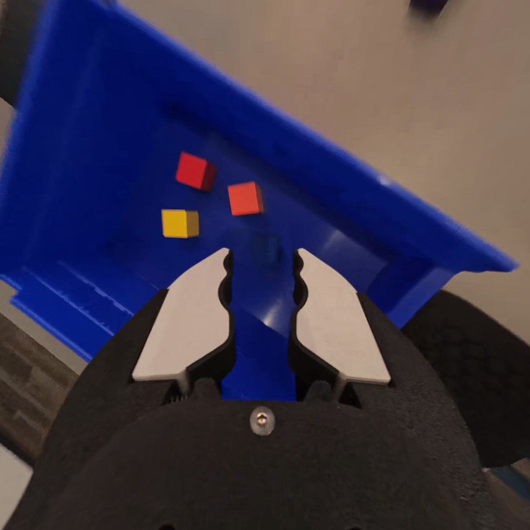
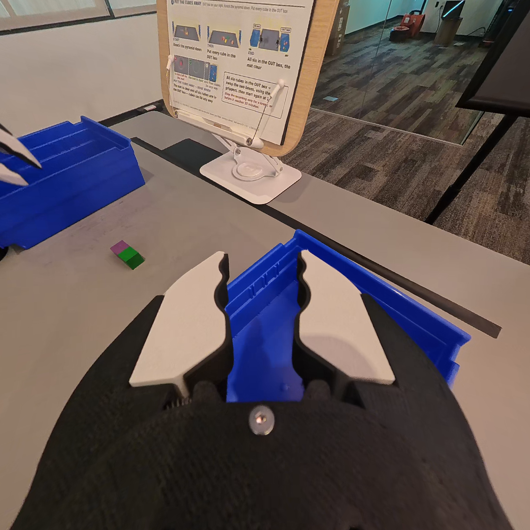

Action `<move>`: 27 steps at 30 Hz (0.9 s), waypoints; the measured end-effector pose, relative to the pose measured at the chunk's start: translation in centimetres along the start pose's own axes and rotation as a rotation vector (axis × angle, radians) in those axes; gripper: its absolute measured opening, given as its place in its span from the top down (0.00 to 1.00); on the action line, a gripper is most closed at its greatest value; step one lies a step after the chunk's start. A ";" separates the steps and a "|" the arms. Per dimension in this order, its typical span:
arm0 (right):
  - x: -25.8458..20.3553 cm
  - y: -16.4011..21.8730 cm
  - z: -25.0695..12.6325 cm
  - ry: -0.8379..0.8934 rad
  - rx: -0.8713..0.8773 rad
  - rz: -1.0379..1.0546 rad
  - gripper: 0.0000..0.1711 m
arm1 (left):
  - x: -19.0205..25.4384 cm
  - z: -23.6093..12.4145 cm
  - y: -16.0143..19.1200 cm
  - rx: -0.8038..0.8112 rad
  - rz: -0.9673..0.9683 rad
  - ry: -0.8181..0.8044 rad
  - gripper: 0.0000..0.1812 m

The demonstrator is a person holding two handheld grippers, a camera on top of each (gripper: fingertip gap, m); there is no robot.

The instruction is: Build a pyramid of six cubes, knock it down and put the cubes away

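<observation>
In the left wrist view, a blue bin (image 1: 94,143) holds a red cube (image 1: 193,170), an orange cube (image 1: 243,198), a yellow cube (image 1: 176,223) and a blurred blue cube (image 1: 266,249). My left gripper (image 1: 261,252) is open and empty above this bin, its tips near the blue cube. In the right wrist view, my right gripper (image 2: 262,253) is open and empty over a second blue bin (image 2: 381,292); the part of its floor that shows holds nothing. A purple cube (image 2: 120,246) and a green cube (image 2: 131,257) lie touching on the grey table (image 2: 71,315).
The first bin (image 2: 74,177) stands at the table's far left, with the left gripper's fingertips (image 2: 17,150) over it. A sheet of instructions on a wooden board with a white stand (image 2: 252,175) is at the back. The table's right edge drops to a carpeted floor (image 2: 401,160). The tips of one gripper are about 55 cm away from the tips of the other.
</observation>
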State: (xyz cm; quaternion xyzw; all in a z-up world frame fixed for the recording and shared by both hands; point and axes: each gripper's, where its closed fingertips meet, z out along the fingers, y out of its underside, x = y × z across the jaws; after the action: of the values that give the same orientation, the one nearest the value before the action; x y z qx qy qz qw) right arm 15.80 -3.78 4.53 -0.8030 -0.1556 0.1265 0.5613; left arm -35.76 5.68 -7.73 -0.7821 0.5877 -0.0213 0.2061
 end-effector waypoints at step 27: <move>0.8 1.4 0.4 0.008 -0.042 0.025 0.73 | -3.1 -1.0 -0.9 -0.010 -0.030 -0.130 0.85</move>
State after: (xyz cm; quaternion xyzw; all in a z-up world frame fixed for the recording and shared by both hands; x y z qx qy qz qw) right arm 16.51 -3.59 3.09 -0.8169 -0.1458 0.1269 0.5434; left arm -36.21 8.44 -5.87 -0.7916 0.5614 0.0293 0.2394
